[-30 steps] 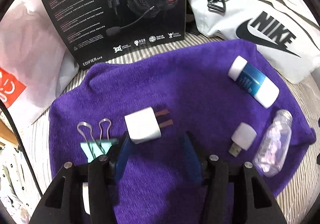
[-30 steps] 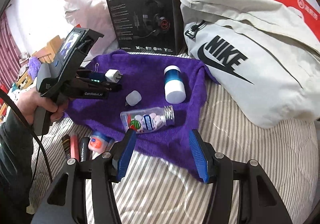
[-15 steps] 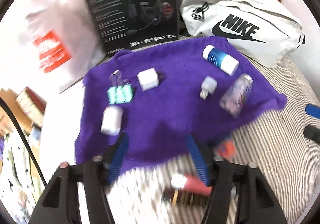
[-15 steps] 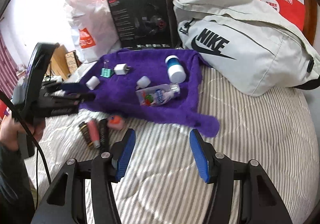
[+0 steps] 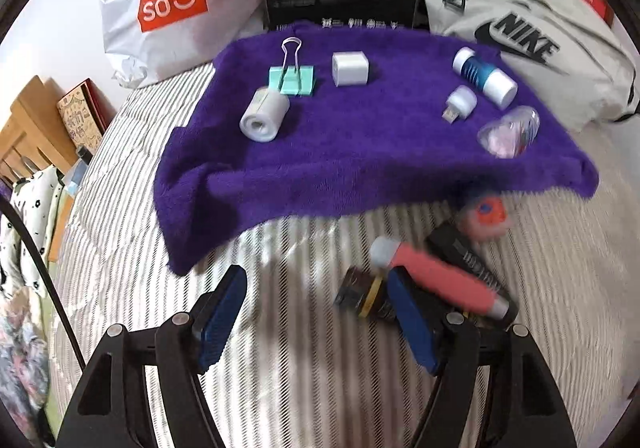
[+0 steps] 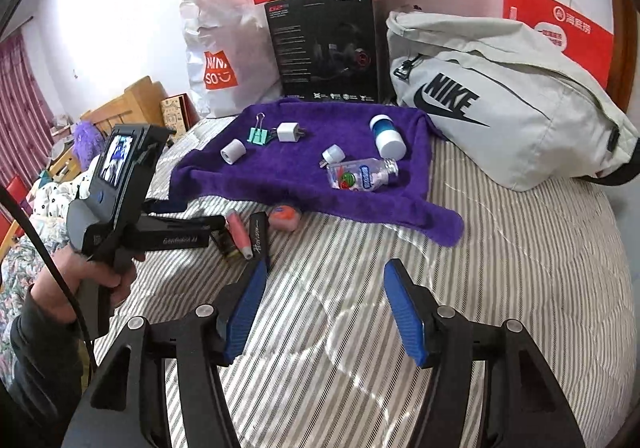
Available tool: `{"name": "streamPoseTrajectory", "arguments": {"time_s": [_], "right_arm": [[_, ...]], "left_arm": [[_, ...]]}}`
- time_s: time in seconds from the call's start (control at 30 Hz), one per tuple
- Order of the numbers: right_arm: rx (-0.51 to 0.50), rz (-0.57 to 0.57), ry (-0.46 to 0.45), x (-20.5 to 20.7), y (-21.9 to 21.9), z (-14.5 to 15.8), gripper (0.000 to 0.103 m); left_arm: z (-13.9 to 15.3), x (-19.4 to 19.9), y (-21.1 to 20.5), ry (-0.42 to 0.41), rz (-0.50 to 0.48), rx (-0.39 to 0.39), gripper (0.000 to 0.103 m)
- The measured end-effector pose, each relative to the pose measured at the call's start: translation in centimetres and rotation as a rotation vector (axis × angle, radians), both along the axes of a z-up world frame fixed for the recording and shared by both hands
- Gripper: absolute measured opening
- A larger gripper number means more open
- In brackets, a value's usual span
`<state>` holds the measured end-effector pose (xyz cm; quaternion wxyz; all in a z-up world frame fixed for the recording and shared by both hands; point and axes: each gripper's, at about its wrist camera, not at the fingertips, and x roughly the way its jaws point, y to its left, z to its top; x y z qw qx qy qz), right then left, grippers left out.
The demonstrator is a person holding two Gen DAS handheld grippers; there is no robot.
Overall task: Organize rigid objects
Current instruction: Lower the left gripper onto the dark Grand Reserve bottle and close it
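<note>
A purple towel (image 5: pixel 360 152) on the striped bed holds a teal binder clip (image 5: pixel 294 78), a white charger cube (image 5: pixel 350 68), a white roll (image 5: pixel 264 116), a blue-and-white bottle (image 5: pixel 484 74), a small white USB plug (image 5: pixel 460 102) and a clear candy bottle (image 5: pixel 510 132). In front of the towel lie a pink tube (image 5: pixel 436 276), a black tube (image 5: pixel 464 256), a dark small tube (image 5: pixel 362 290) and an orange tin (image 5: pixel 484 216). My left gripper (image 5: pixel 316 312) is open, its right finger over the dark tube. My right gripper (image 6: pixel 324 300) is open above bare bedding, well short of the towel (image 6: pixel 304 176).
A black headset box (image 6: pixel 324 48), a white Miniso bag (image 6: pixel 224 56) and a grey Nike bag (image 6: pixel 492 104) stand behind the towel. A hand (image 6: pixel 92 280) holds the left gripper (image 6: pixel 204 218) at the left. Wooden furniture (image 6: pixel 120 108) is at the far left.
Both grippers have drawn back from the towel. The left one left the charger cube and now sits over the tubes in front of the towel.
</note>
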<state>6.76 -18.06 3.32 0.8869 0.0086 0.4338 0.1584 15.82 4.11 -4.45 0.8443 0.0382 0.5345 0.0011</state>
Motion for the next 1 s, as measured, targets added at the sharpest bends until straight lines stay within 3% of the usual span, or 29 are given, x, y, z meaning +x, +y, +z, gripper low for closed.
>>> {"name": "streamPoseTrajectory", "arguments": {"time_s": [0.17, 0.3, 0.5, 0.7, 0.73, 0.77, 0.8, 0.87, 0.93, 1.0], "right_arm": [[0.014, 0.004, -0.013, -0.8, -0.6, 0.3, 0.063], [0.027, -0.004, -0.011, -1.0, -1.2, 0.1, 0.063], [0.029, -0.008, 0.007, -1.1, -1.6, -0.6, 0.063], [0.022, 0.001, 0.027, -0.8, -0.9, -1.5, 0.063], [0.02, 0.002, 0.032, -0.7, -0.8, -1.7, 0.063], [0.019, 0.006, 0.035, -0.7, -0.5, -2.0, 0.063], [0.019, 0.008, 0.038, -0.6, -0.3, -2.2, 0.063], [0.016, 0.013, 0.046, -0.3, 0.3, -2.8, 0.063], [0.016, 0.017, 0.054, 0.2, 1.0, -3.4, 0.063], [0.017, 0.029, 0.061, 1.0, 2.1, -4.2, 0.063]], "left_arm": [[-0.5, 0.5, -2.8, 0.031, -0.022, 0.041, 0.07], [-0.5, -0.5, -4.6, 0.028, -0.058, 0.117, 0.07], [0.1, -2.8, -2.4, 0.025, -0.051, 0.204, 0.072], [0.4, -3.8, -0.5, 0.014, -0.029, 0.138, 0.071], [0.5, -3.7, -0.5, 0.009, -0.029, 0.12, 0.069], [0.4, -3.6, -0.5, 0.008, -0.031, 0.101, 0.06], [0.4, -3.5, -0.4, 0.007, -0.046, 0.04, 0.045], [0.3, -3.4, -0.6, 0.007, -0.062, -0.028, 0.031], [0.2, -3.3, -0.9, -0.011, -0.064, -0.045, 0.024], [0.0, -3.7, -0.8, -0.046, -0.054, -0.065, 0.023]]}}
